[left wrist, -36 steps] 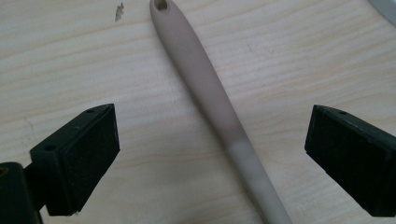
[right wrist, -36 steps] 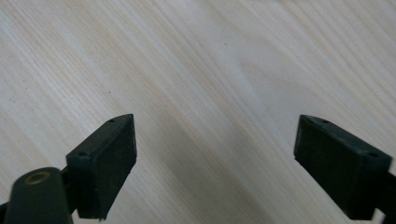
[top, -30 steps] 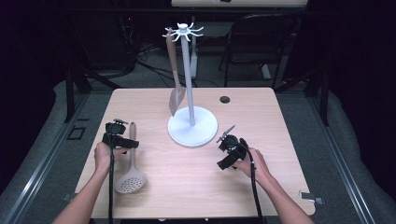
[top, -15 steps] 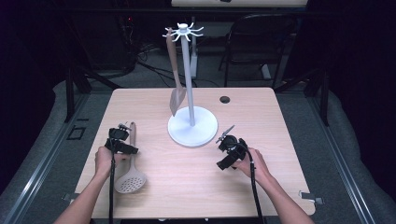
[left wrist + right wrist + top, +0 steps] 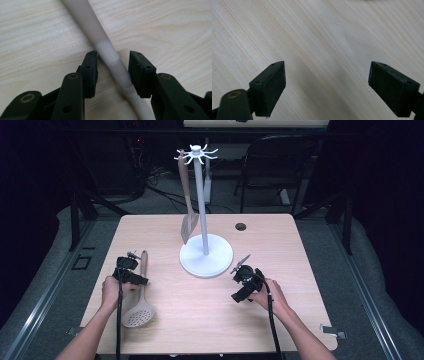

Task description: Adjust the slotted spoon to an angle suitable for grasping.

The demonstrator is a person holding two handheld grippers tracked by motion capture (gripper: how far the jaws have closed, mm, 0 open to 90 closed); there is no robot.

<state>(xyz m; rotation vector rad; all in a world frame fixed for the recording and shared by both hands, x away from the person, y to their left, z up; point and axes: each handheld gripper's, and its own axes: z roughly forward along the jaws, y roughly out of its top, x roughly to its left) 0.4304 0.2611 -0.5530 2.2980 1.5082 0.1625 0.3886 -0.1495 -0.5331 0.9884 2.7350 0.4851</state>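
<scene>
A beige slotted spoon lies at the table's left, its handle pointing away from me. My left gripper sits over that handle. Its jaws have just been closing, and both pads now touch the handle, which crosses slantwise between them. My right gripper rests low over bare wood to the right of the stand, and its jaws are wide open with nothing between them.
A white utensil stand with a tall pole and hooks rises at the table's middle. A brown spatula hangs from it. A round hole is in the tabletop behind it, and a black chair stands beyond the table.
The left gripper's jaws have closed in on the spoon handle. Both hands have stayed where they were, and the right gripper looks the same.
</scene>
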